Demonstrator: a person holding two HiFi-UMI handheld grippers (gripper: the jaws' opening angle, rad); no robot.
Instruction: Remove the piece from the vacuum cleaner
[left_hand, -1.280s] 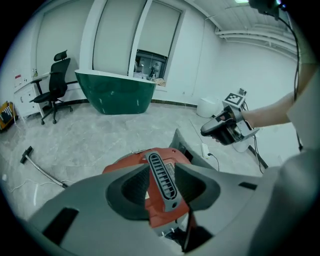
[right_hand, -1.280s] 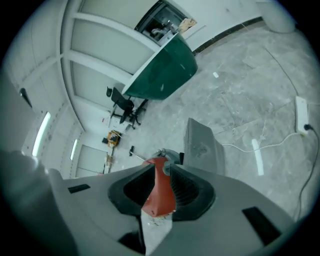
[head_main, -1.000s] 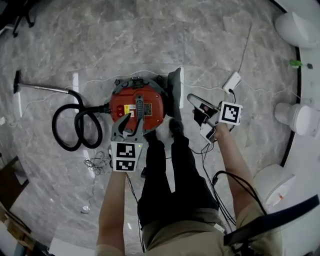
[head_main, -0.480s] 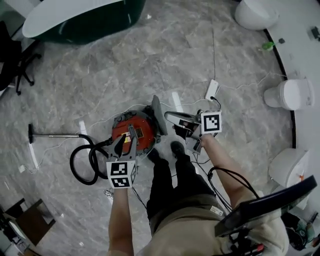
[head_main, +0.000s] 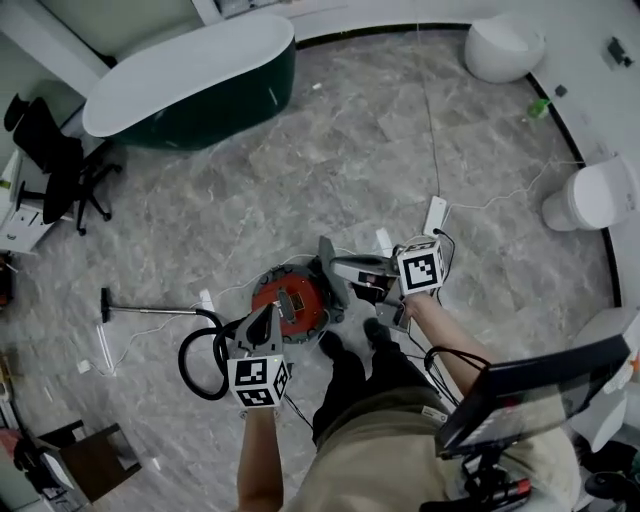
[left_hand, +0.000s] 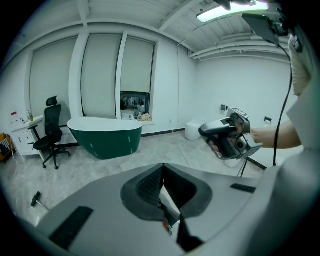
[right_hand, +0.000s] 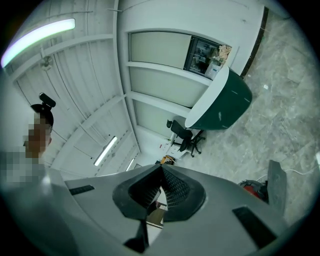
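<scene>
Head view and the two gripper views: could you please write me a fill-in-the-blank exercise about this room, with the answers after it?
1. The vacuum cleaner on the floor has a ___ top.
2. The bathtub is dark ___ outside and white inside.
3. The left gripper and the right gripper both have their jaws ___, with nothing between them.
4. In the head view the black hose lies coiled on the ___ side of the vacuum cleaner.
Missing words: red; green; shut; left.

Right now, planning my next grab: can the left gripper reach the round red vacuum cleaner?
Probably not yet: the left gripper, jaws shut and empty, points level across the room; nothing blocks the round red vacuum cleaner below.
</scene>
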